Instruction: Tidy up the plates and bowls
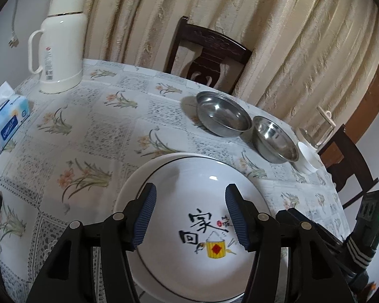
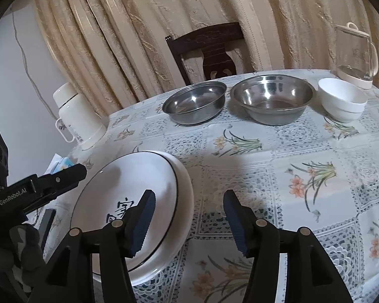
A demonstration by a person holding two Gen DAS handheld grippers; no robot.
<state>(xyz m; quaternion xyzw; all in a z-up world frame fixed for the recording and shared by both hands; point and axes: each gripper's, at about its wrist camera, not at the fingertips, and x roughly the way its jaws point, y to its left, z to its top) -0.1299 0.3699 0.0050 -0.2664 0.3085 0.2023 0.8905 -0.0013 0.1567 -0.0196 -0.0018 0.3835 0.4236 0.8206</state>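
Note:
Two stacked white plates (image 1: 189,176) with a black rim line and painted characters lie on the floral tablecloth, directly below my open left gripper (image 1: 188,217). The right wrist view shows the same stacked plates (image 2: 149,176) to the left of my open right gripper (image 2: 189,219), which hovers over bare cloth. Farther back stand a shallow steel bowl (image 2: 194,102), a deeper steel bowl (image 2: 273,97) and stacked white bowls (image 2: 342,99). In the left wrist view the two steel bowls (image 1: 222,116) (image 1: 275,139) and the white bowls (image 1: 307,156) sit to the right.
A white thermos (image 1: 60,43) and a tissue pack (image 1: 6,123) stand at the table's left. A glass kettle (image 2: 356,53) sits back right. A dark wooden chair (image 2: 209,53) stands behind the table, before beige curtains. The left gripper body (image 2: 38,189) shows at the left.

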